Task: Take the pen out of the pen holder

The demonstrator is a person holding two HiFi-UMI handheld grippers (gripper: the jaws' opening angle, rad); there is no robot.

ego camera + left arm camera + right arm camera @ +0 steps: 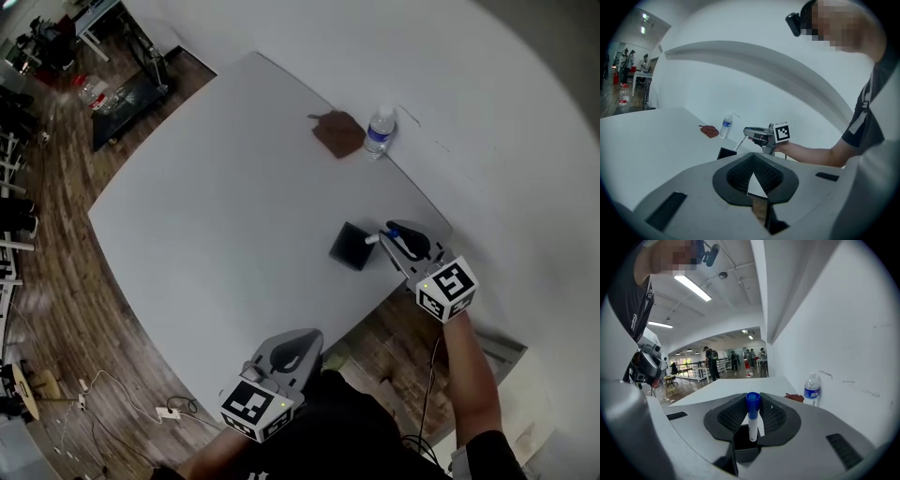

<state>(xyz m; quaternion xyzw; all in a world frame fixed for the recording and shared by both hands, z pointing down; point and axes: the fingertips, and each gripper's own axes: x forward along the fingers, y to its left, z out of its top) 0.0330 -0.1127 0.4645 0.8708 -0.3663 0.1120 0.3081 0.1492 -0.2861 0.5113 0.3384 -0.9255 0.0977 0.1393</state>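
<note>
Clamped between the jaws of our right gripper (753,405), the pen (751,427) rises with its blue cap on top, the pads pressing its white barrel from both sides. Seen from the left gripper view, it slants down toward the black pen holder (726,153), its lower end just at the holder's rim; we cannot tell whether it has cleared the opening. That holder sits on the white table (216,206), close to the edge nearest us, and nothing steadies it: our left gripper (295,349) hangs well apart over that same edge, jaws drawn together on nothing. We judge the danger to lie there. If we swing the pen sideways before its end is free, it could catch the rim and tip or drag the light holder toward the edge. A grip so near one end could also let the barrel pivot. Farther off stand a water bottle (379,131) and a brown cloth (337,133).
</note>
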